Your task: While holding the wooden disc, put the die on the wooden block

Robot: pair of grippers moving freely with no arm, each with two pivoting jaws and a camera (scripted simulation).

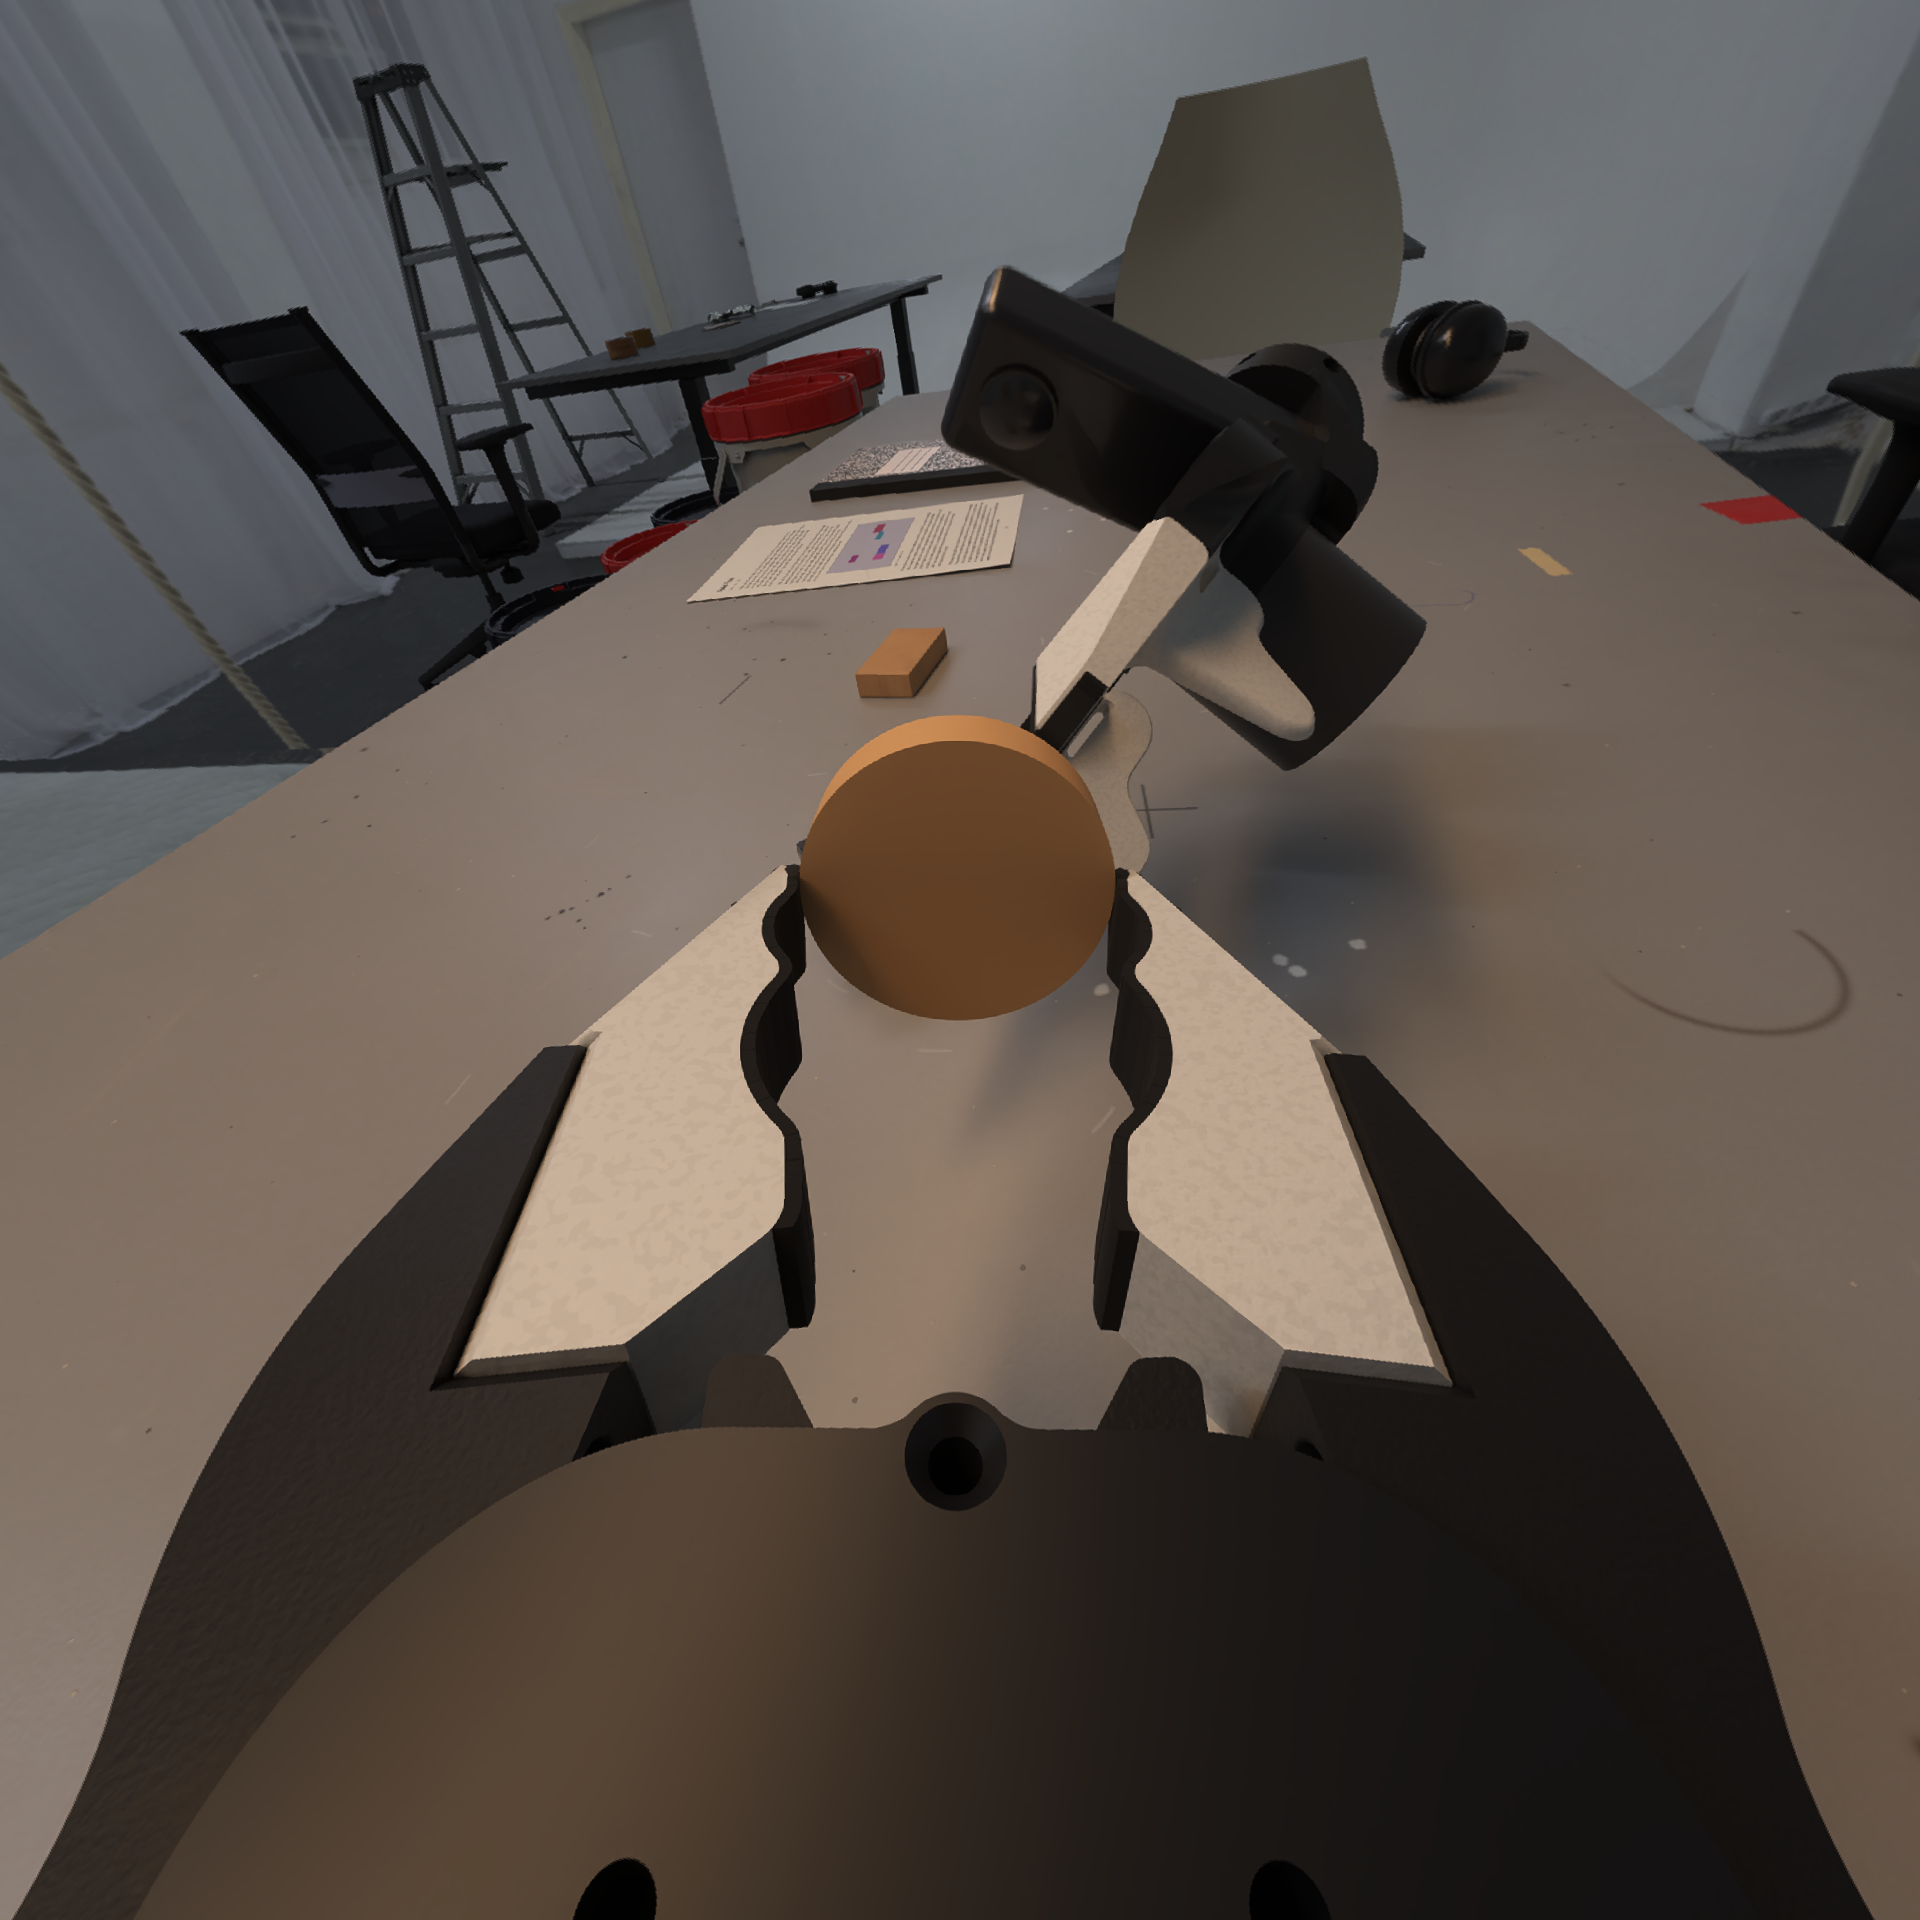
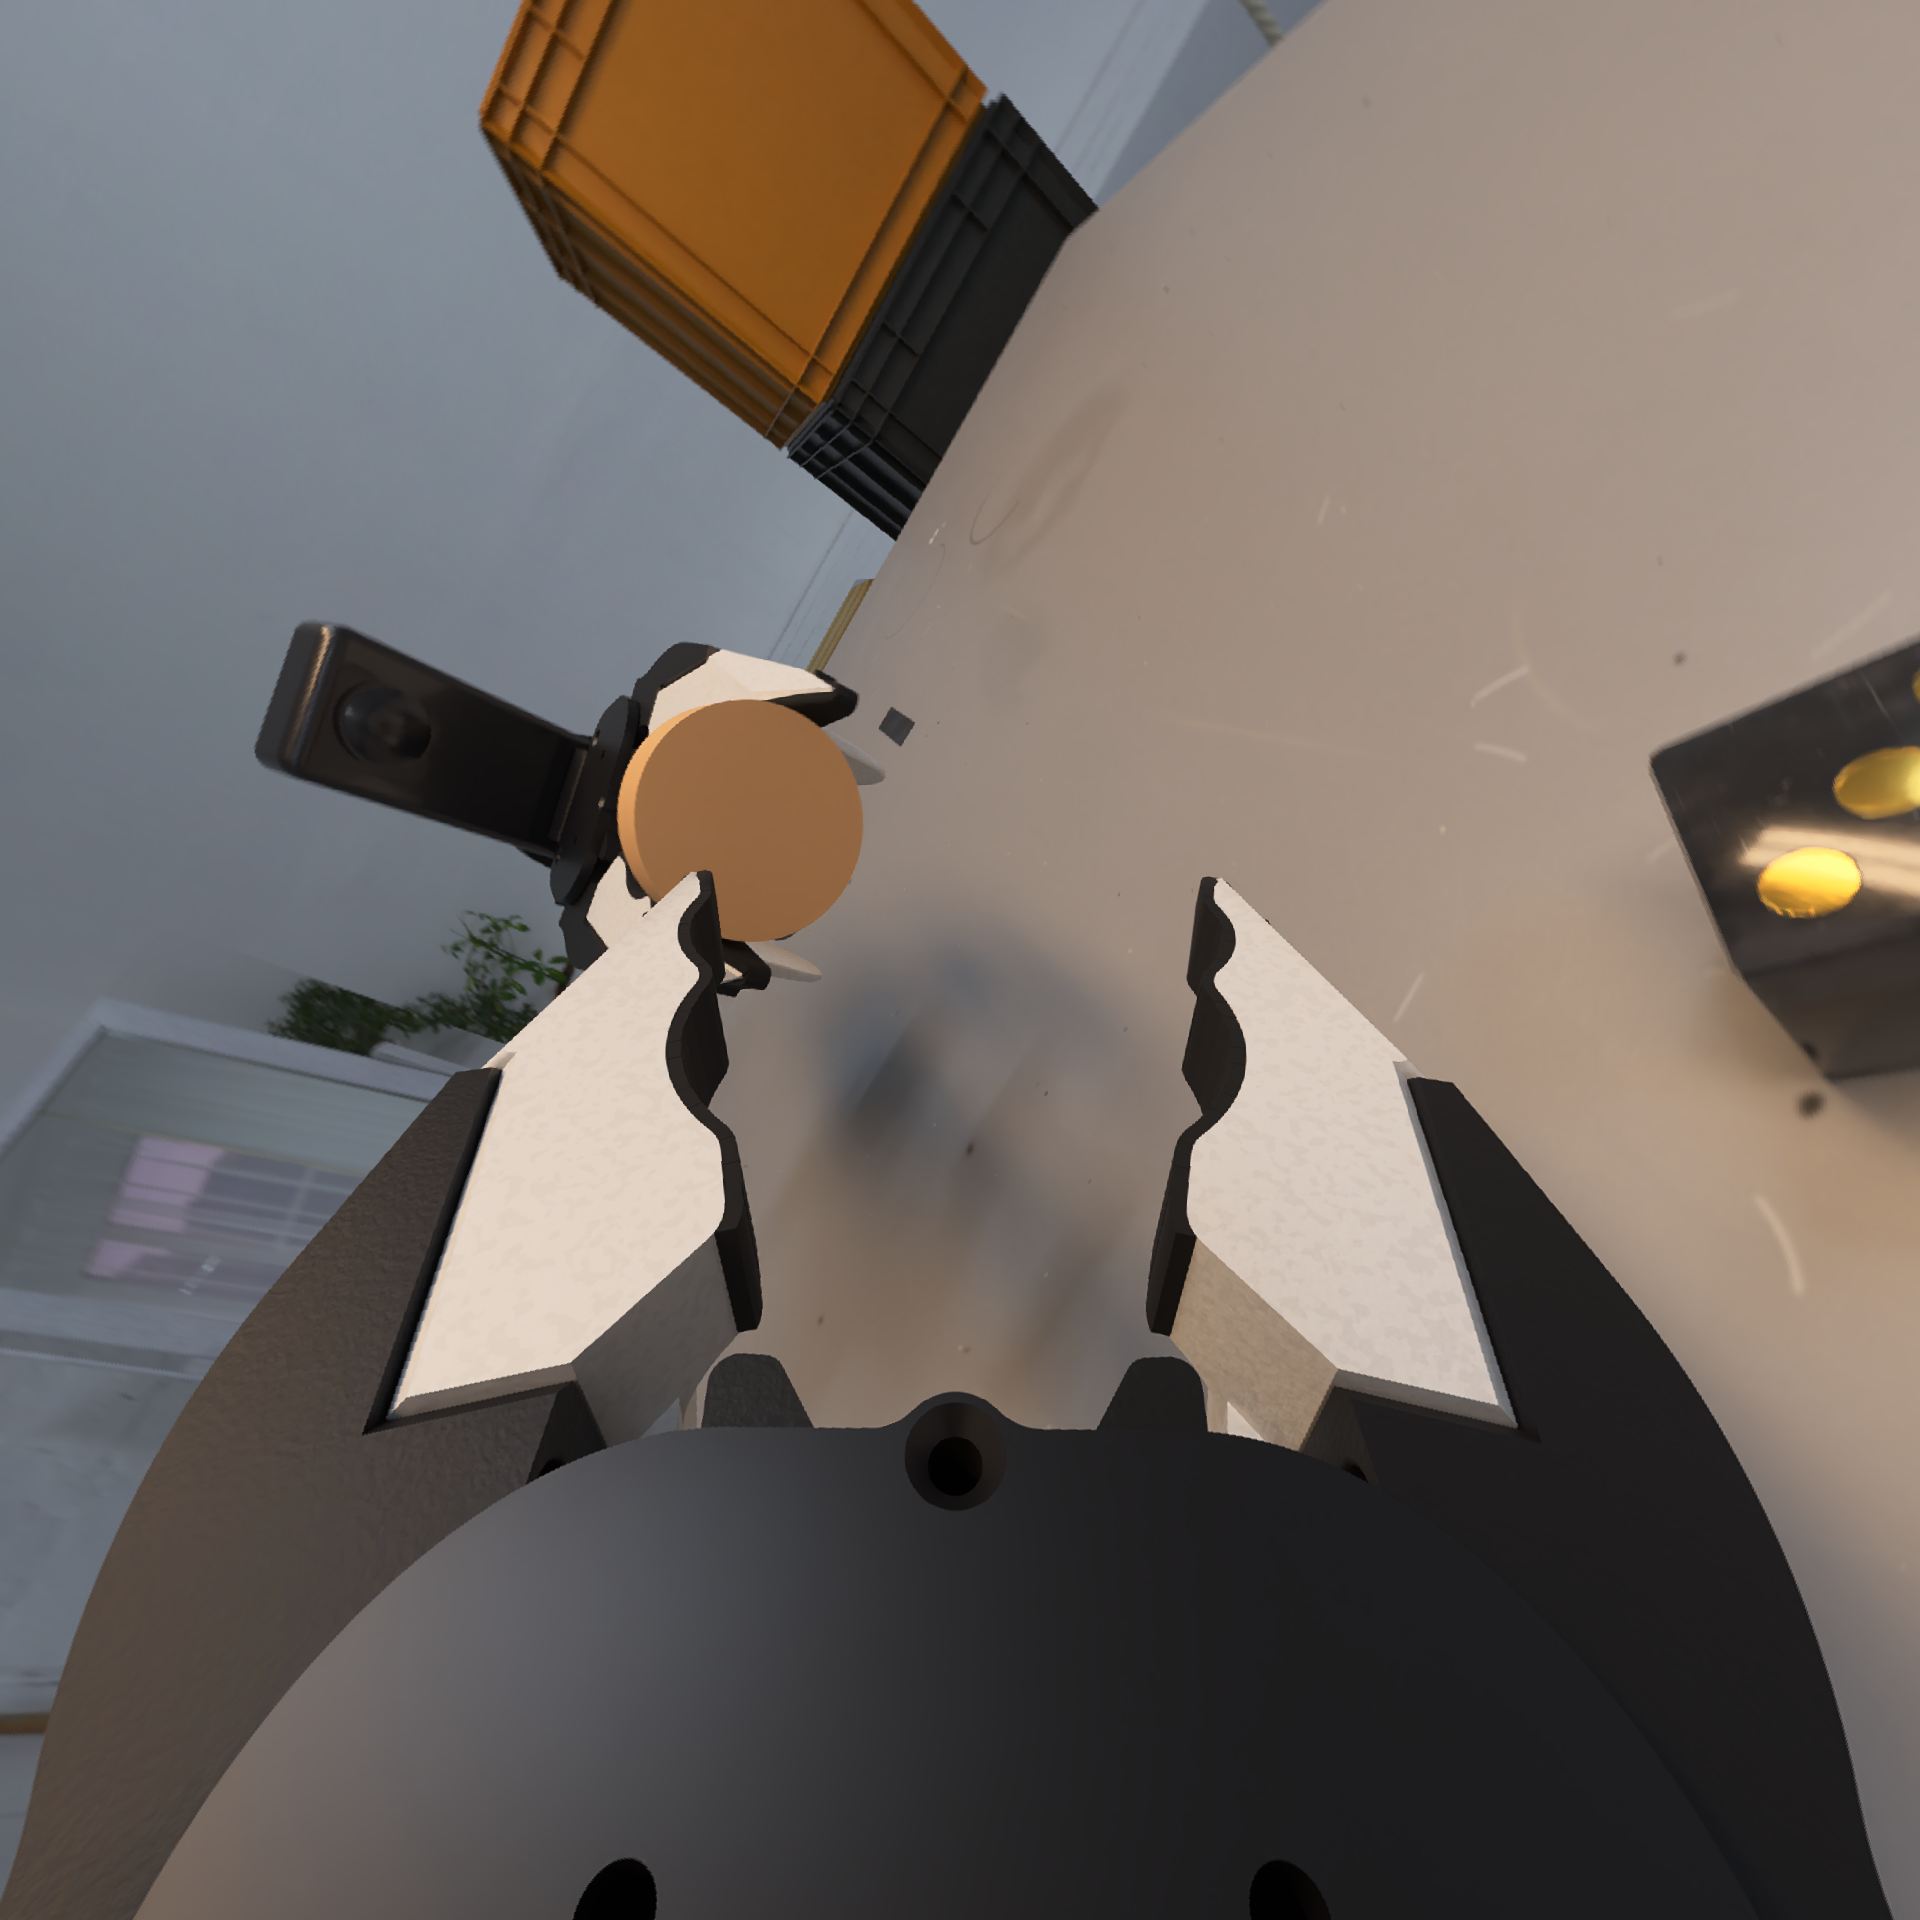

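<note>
My left gripper (image 1: 956, 894) is shut on the round wooden disc (image 1: 956, 868) and holds it on edge above the grey table (image 1: 468, 935). The wooden block (image 1: 902, 662) lies flat on the table beyond the disc, to its left. My right gripper (image 2: 956, 894) is open and empty, pointing down at the table. It also shows in the left wrist view (image 1: 1091, 758), just behind the disc. The black die (image 2: 1808, 862) with yellow pips sits on the table to the right of the right finger, apart from it. The die is hidden in the left wrist view.
A printed sheet (image 1: 862, 545) and a notebook (image 1: 899, 462) lie beyond the block. Black headphones (image 1: 1449, 348) and red tape (image 1: 1751, 509) are at the far right. An orange crate (image 2: 727, 208) and a black crate (image 2: 956, 343) stand at the table's edge.
</note>
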